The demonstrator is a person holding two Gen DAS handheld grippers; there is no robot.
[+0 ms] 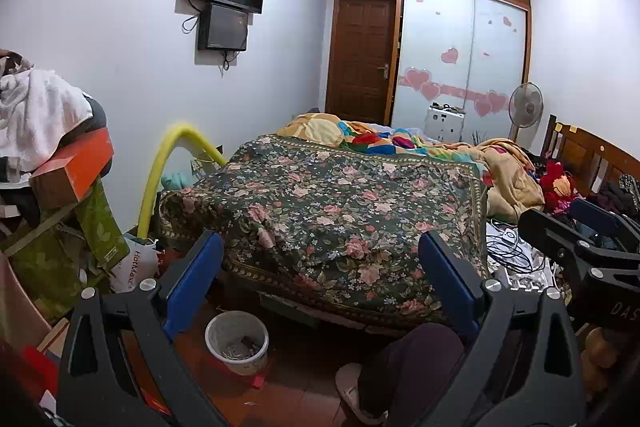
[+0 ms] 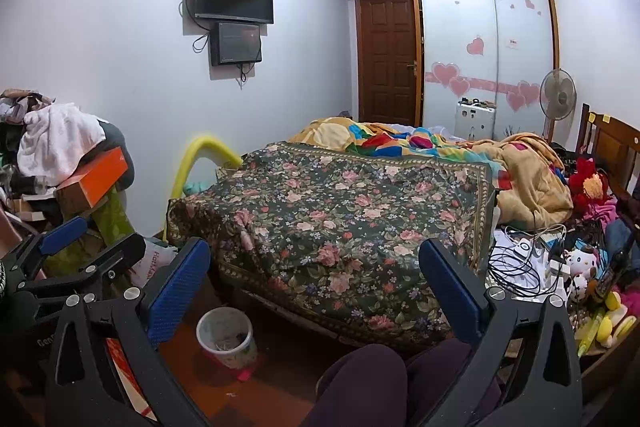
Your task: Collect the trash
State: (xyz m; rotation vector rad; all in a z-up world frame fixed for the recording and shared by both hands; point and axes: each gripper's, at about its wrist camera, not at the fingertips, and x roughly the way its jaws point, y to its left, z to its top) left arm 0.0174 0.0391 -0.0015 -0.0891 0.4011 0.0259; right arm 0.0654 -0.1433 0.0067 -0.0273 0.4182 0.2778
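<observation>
A white trash bin [image 1: 237,341] [image 2: 226,337] stands on the brown floor beside the bed's near corner, with crumpled scraps inside. A pink scrap [image 1: 258,382] [image 2: 244,373] lies against its base and a small pale bit of paper [image 1: 251,404] [image 2: 231,395] lies on the floor nearer me. My left gripper [image 1: 320,241] is open and holds nothing, raised above the floor and facing the bed. My right gripper [image 2: 314,247] is likewise open with nothing in it. Each shows in the other's view: right gripper [image 1: 560,219], left gripper [image 2: 108,235].
A bed with a floral blanket [image 1: 328,211] fills the middle. Piled clothes and an orange box [image 1: 76,163] crowd the left, beside a yellow foam tube [image 1: 160,171]. Cables [image 2: 516,263] and plush toys [image 2: 580,263] lie at right. A person's legs [image 2: 372,379] are below.
</observation>
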